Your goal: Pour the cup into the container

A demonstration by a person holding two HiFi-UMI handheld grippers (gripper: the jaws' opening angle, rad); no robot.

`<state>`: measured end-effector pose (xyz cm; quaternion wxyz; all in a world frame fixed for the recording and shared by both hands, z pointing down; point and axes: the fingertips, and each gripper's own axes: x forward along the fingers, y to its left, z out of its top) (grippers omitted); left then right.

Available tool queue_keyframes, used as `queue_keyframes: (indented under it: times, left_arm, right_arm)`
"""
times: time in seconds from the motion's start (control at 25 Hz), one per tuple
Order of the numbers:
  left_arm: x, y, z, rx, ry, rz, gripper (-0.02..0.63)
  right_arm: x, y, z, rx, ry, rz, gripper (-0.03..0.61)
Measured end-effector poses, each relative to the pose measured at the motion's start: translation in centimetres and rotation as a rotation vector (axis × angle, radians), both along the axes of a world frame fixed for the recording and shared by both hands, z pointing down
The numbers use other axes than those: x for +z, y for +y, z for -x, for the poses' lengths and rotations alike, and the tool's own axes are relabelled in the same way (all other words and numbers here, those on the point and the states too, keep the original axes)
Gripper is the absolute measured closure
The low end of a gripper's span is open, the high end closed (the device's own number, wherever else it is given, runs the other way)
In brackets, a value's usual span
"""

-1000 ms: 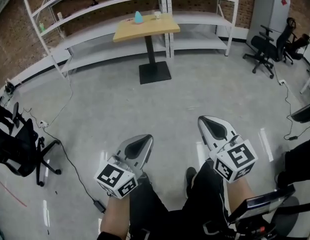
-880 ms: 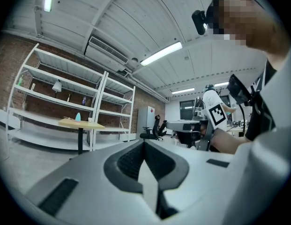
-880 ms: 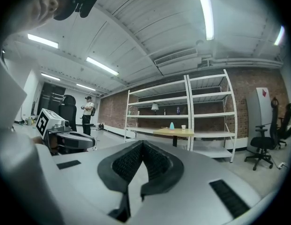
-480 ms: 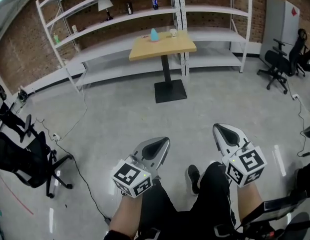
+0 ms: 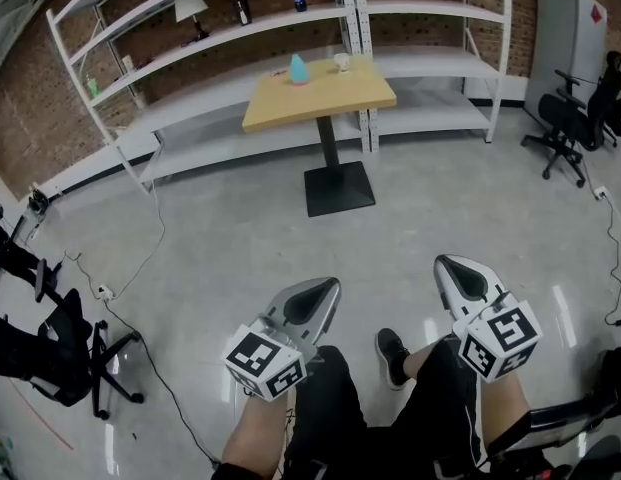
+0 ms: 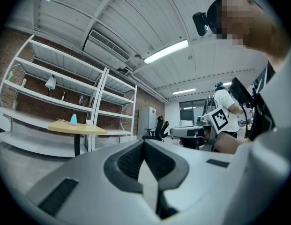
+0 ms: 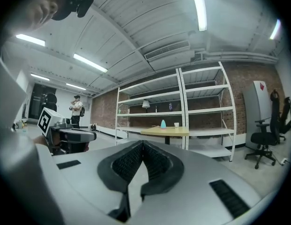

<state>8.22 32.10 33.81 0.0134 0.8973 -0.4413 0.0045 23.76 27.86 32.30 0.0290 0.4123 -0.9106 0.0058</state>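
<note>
We carry the left gripper (image 5: pixel 316 297) and right gripper (image 5: pixel 457 273) with jaws closed and empty, well apart from the small white cup (image 5: pixel 341 62) standing beside a teal, cone-shaped container (image 5: pixel 299 68) on the wooden table (image 5: pixel 320 96).

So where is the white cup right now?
In the head view the white cup stands at the far edge of the wooden table, right of the teal item, before the white shelves.

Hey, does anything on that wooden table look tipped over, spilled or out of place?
Nothing stands out. The white cup and the teal container both stand upright on the table, apart from each other, and no spill shows from this far away.
</note>
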Motion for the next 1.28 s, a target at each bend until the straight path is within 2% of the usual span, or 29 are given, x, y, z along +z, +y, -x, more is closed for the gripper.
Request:
queue_keyframes:
  times: [0.32,0.48,0.76,1.04,1.28]
  left_arm:
    - [-1.4,-8.3,0.5,-0.010,-0.022,-0.015,0.612]
    - [-1.5,-12.7,2.8,-0.053,-0.006,-0.018,0.612]
    - [-1.8,-21.5,7.6,-0.086,-0.027,-0.023,0.612]
    - [-3.1,-31.1,10.4,-0.086,-0.026,-0.040,0.612]
    - [-3.7,-41.4,11.7,-0.077,-0.014,-0.030,0.612]
  right_arm:
    - [-1.9,-9.0,0.8,-0.017,-0.025,-0.033,0.577]
    - [-2.7,-14.4,3.1,-0.051,-0.016,-0.050,0.577]
    - [-3.6,-24.4,7.8,-0.072,-0.021,-0.060,0.577]
    - [-4.2,-34.1,10.9,-0.077,-0.025,-0.056,0.577]
    - [-5.0,-43.7,12.5,-0.082,-0.032,-0.062,0.577]
